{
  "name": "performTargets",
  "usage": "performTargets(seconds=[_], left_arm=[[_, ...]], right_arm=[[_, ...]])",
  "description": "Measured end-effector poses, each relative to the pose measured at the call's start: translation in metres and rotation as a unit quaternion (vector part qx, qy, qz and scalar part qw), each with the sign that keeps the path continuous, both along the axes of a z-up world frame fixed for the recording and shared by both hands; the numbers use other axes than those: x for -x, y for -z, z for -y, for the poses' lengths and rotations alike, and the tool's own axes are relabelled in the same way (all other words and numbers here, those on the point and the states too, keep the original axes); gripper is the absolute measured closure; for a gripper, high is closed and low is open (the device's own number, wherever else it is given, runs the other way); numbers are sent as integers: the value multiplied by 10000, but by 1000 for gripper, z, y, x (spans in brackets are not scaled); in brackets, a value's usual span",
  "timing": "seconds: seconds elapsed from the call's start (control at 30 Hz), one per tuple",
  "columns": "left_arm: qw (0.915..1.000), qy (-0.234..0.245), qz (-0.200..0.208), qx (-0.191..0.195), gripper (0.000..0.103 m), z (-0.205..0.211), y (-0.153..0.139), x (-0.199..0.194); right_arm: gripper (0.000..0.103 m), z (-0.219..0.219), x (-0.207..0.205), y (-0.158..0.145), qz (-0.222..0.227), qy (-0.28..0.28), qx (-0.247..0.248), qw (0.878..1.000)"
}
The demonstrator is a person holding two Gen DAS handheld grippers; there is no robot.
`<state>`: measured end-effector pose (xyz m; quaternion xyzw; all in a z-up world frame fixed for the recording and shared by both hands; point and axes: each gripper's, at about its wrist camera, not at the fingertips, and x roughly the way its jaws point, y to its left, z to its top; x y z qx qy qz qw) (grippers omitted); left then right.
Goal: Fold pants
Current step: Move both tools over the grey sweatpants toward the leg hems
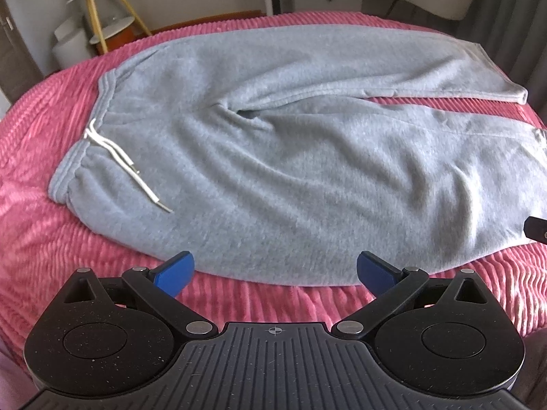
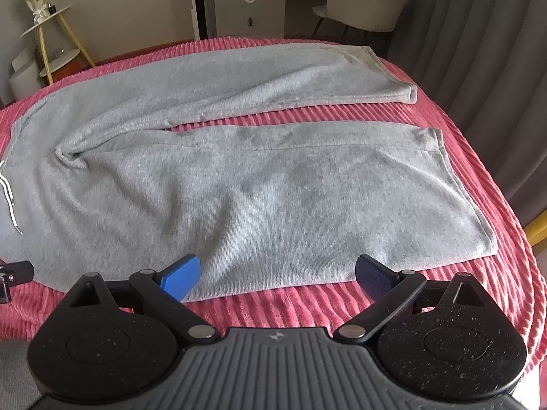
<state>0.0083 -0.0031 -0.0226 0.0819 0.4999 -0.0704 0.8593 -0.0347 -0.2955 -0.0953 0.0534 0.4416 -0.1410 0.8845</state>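
Grey fleece pants (image 1: 290,157) lie spread flat on a pink ribbed blanket (image 1: 51,239), waistband at the left with a white drawstring (image 1: 126,167), two legs running right. In the right wrist view the pants (image 2: 273,198) show both leg hems at the right, with a strip of blanket between the legs. My left gripper (image 1: 275,273) is open and empty, hovering at the near edge of the pants by the hip. My right gripper (image 2: 277,273) is open and empty at the near edge of the near leg. Its tip also shows in the left wrist view (image 1: 536,229).
The blanket (image 2: 478,307) covers a bed that drops off at the right. Beyond the far edge stand a gold-legged tiered stand (image 1: 102,17), a white cabinet (image 2: 249,10), a cream chair (image 2: 369,3) and grey curtains (image 2: 478,51).
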Motion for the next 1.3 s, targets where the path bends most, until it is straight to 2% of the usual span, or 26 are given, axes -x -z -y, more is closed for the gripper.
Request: performTargets(seconds=[0.23, 0.4, 0.67, 1.3], left_arm=[[9997, -125, 15, 201, 0, -1, 6, -8], [9995, -178, 20, 271, 0, 2, 13, -15], [9993, -234, -142, 253, 0, 5, 22, -28], [9992, -275, -174, 218, 0, 6, 26, -37]], right_arm=[[5, 14, -6, 8, 132, 249, -228, 9993], [5, 18, -14, 17, 59, 302, -131, 9994], [5, 22, -29, 24, -12, 309, -215, 9993], [5, 22, -45, 25, -49, 224, -216, 9995]])
